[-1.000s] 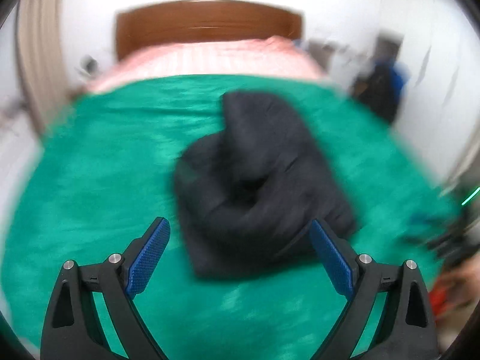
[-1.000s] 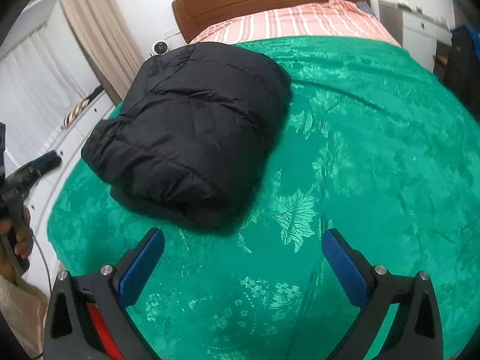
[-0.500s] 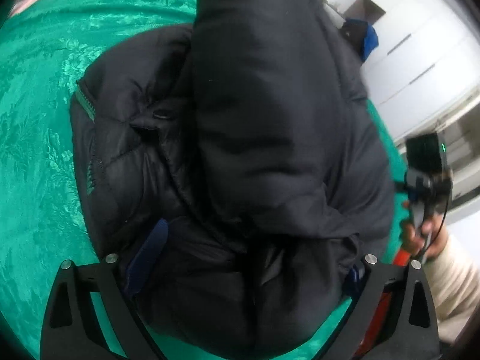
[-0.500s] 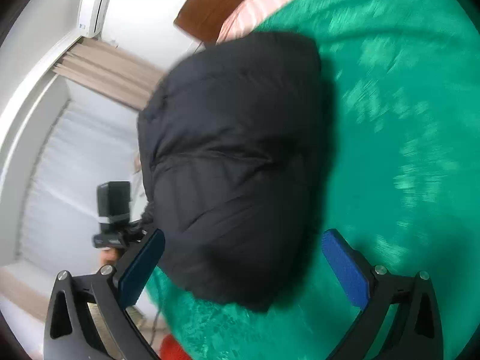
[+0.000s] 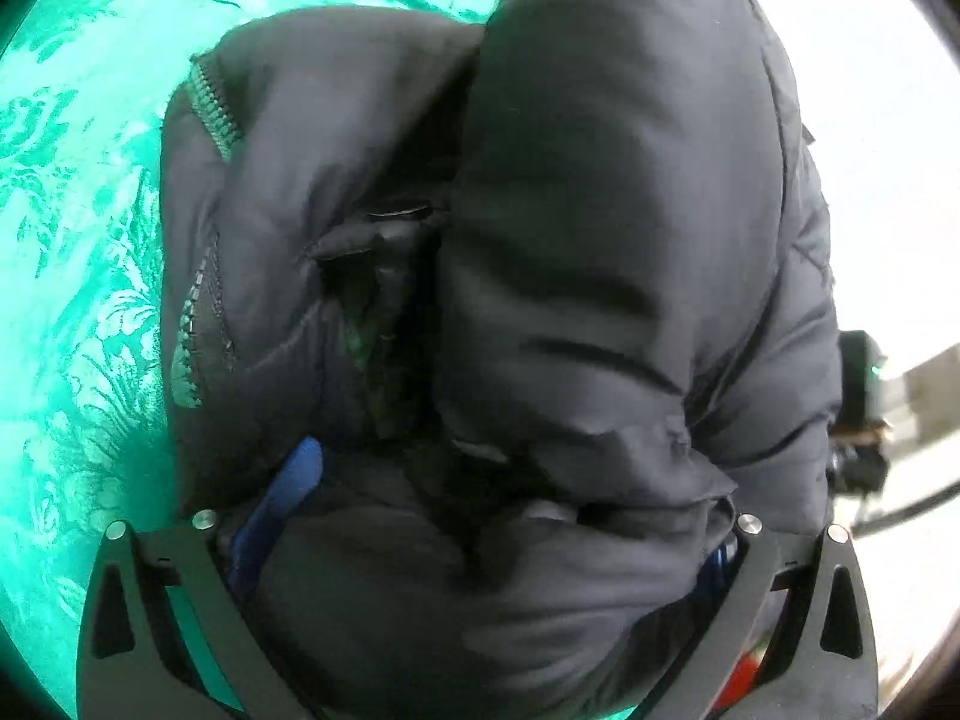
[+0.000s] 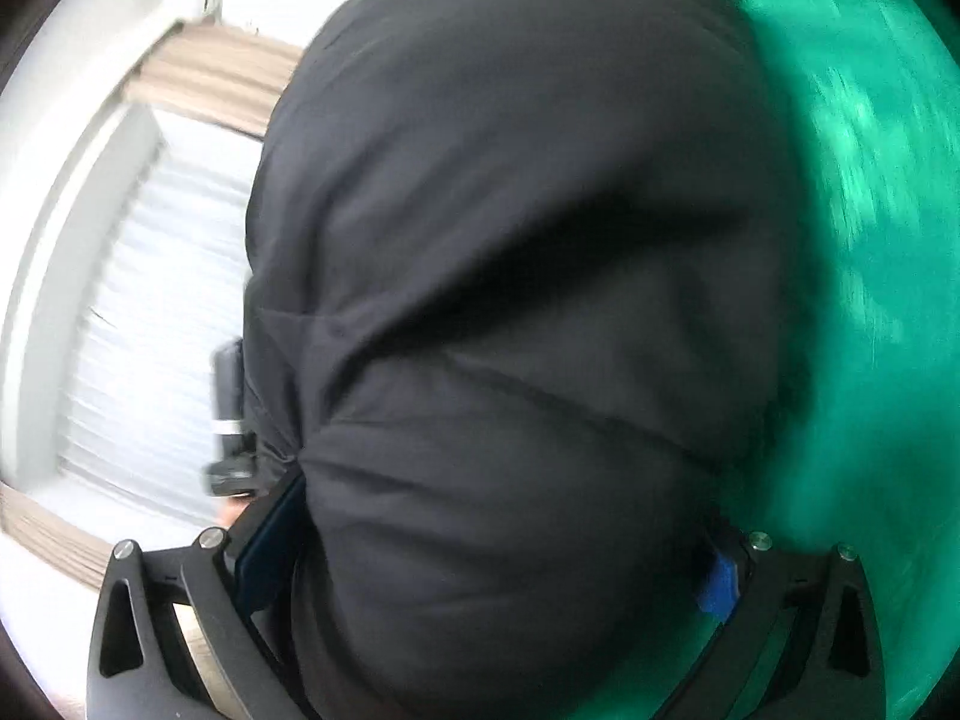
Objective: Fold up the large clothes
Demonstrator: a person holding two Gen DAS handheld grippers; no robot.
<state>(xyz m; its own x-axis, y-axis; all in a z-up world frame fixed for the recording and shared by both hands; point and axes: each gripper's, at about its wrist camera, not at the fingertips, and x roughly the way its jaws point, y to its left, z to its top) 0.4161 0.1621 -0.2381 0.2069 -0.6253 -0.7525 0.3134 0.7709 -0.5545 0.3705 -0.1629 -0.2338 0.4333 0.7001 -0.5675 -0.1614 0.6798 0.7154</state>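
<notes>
Left wrist view: camera sits just behind its own fingers (image 5: 276,510), angled steeply down, pressed very close to the black padded jacket (image 5: 600,240), which fills most of the frame. The green bedspread (image 5: 78,300) shows along the picture's left side.

Right wrist view: camera likewise behind its fingers (image 6: 267,564), tilted down, equally close; the jacket (image 6: 510,300) blocks the centre, the bedspread (image 6: 870,240) lies to the right, a curtained window (image 6: 150,300) to the left. Image blurred.

Shared: the jacket and the bedspread, seen from opposite sides.

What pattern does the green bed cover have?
A woven floral pattern on the bed cover, clearest in the left wrist view.
</notes>
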